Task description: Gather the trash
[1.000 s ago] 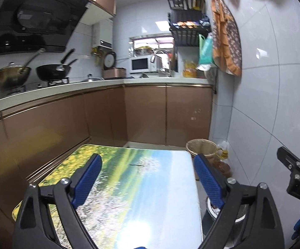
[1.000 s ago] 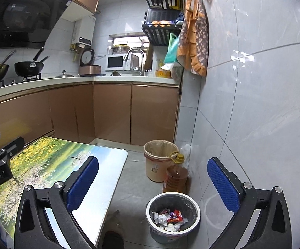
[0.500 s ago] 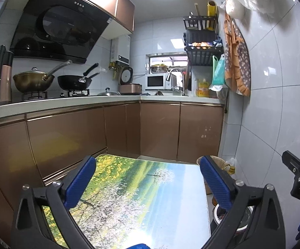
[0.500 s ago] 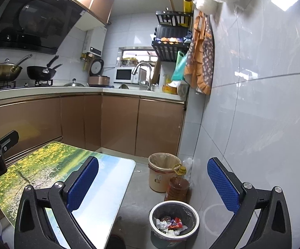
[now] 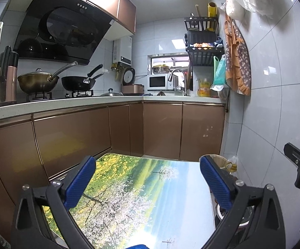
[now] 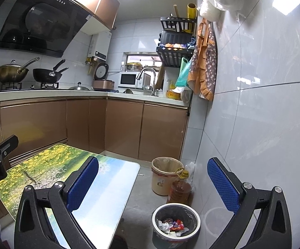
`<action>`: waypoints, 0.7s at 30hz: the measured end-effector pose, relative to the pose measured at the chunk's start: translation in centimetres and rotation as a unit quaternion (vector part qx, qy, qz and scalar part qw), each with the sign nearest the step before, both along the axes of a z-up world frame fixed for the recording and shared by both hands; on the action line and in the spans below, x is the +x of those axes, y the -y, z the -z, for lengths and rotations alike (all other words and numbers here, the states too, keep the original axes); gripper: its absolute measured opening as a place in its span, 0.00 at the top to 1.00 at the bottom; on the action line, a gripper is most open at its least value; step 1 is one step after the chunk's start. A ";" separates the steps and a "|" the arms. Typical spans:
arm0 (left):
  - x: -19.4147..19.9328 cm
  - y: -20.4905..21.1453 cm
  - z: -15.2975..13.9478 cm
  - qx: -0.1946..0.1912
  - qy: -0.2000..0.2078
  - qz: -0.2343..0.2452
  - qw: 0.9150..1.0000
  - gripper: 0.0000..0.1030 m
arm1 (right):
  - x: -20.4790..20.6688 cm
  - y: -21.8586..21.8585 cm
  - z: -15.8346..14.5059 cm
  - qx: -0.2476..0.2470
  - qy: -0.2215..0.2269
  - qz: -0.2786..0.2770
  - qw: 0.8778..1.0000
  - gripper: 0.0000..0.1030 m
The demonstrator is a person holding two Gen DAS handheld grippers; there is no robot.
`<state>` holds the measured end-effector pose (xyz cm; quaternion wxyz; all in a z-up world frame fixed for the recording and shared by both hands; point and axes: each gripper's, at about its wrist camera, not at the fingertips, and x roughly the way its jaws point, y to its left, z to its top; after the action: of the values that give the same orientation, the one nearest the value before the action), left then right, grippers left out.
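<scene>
**A:** A narrow kitchen was pictured, with the scenery-printed table [image 5: 141, 197] seen bare of litter in both views. What had been altered in the second before?

**B:** Both grippers had been drawn back and tipped up, so that more of the cooker hood [image 5: 67, 33] and ceiling was taken in. The left gripper [image 5: 148, 180] had just been opened the last bit further; its jaws were shown fully spread above the table, nothing between them. The right gripper [image 6: 153, 182] was likewise seen splayed wide and empty, held over the floor beside the table.

**A:** And where was the trash found?

**B:** Crumpled wrappers [image 6: 171, 227] were seen lying inside the small lined bin [image 6: 176, 209] on the floor near the tiled wall, just in front of the oil bottle [image 6: 180, 191] and the taller tan bin [image 6: 164, 176].

**A:** What was that judged to mean for the job?

**B:** With no loose litter visible on table or floor and both claws emptied, collection was judged done or nearly so; anything hidden under the table could not be ruled out.
</scene>
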<state>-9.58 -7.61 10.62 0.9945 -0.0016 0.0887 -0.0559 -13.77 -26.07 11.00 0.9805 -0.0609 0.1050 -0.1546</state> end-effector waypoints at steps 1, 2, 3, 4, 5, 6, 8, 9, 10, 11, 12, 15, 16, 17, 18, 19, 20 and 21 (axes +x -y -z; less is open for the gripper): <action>0.0 0.1 0.1 0.000 -0.002 -0.001 1.000 0.02 | 0.0 0.0 0.2 0.001 -0.003 0.000 1.000 0.00; 0.0 0.0 0.2 -0.001 -0.004 -0.001 1.000 0.02 | 0.0 0.0 0.2 0.001 -0.004 0.000 1.000 0.00; 0.0 0.0 0.3 -0.001 -0.005 -0.001 1.000 0.02 | -0.1 0.1 0.4 0.001 -0.005 0.000 1.000 0.00; 0.0 0.0 0.3 0.000 -0.006 -0.001 1.000 0.02 | -0.1 0.1 0.4 0.001 -0.005 0.000 1.000 0.00; -0.1 0.0 0.4 0.000 -0.007 -0.002 1.000 0.02 | -0.1 0.0 0.4 0.001 -0.005 0.000 1.000 0.00; -0.1 0.0 0.4 0.000 -0.007 -0.002 1.000 0.02 | -0.1 0.0 0.4 0.001 -0.004 0.000 1.000 0.00; -0.2 0.0 0.5 0.002 -0.007 -0.002 1.000 0.02 | -0.3 0.1 0.5 0.002 -0.002 -0.001 1.000 0.00; -0.2 0.1 0.5 0.005 -0.007 -0.003 1.000 0.02 | -0.4 0.1 0.5 0.002 -0.001 0.000 1.000 0.00; -0.2 0.1 0.5 0.006 -0.007 -0.003 1.000 0.02 | -0.5 0.2 0.6 0.003 -0.001 0.000 1.000 0.00; -0.3 0.2 0.6 0.007 -0.007 -0.003 1.000 0.02 | -0.5 0.2 0.6 0.004 -0.001 0.000 1.000 0.00; -0.3 0.3 0.7 0.007 -0.008 -0.003 1.000 0.02 | -0.6 0.2 0.6 0.005 -0.001 0.000 1.000 0.00; -0.3 0.3 0.9 0.010 -0.009 -0.003 1.000 0.02 | -0.5 0.4 0.7 0.006 -0.002 0.001 1.000 0.00; -0.3 0.3 1.0 0.010 -0.009 -0.003 1.000 0.02 | -0.6 0.5 0.7 0.007 -0.002 0.002 1.000 0.00; -0.3 0.3 1.0 0.009 -0.010 -0.004 1.000 0.02 | -0.6 0.5 0.8 0.008 -0.001 0.003 1.000 0.00; -0.2 0.3 0.9 0.008 -0.010 -0.004 1.000 0.02 | -0.6 0.6 0.8 0.009 -0.001 0.003 1.000 0.00; -0.2 0.2 0.9 0.007 -0.010 -0.005 1.000 0.02 | -0.5 0.5 0.7 0.010 -0.001 0.004 1.000 0.00; -0.2 0.1 0.9 0.006 -0.009 -0.006 1.000 0.02 | -0.5 0.6 0.7 0.011 -0.001 0.005 1.000 0.00; -0.2 0.0 0.9 0.006 -0.009 -0.007 1.000 0.02 | -0.5 0.5 0.7 0.011 0.000 0.006 1.000 0.00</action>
<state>-9.76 -7.64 9.74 0.9940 0.0028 0.0978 -0.0482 -14.31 -26.57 10.34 0.9802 -0.0496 0.1074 -0.1589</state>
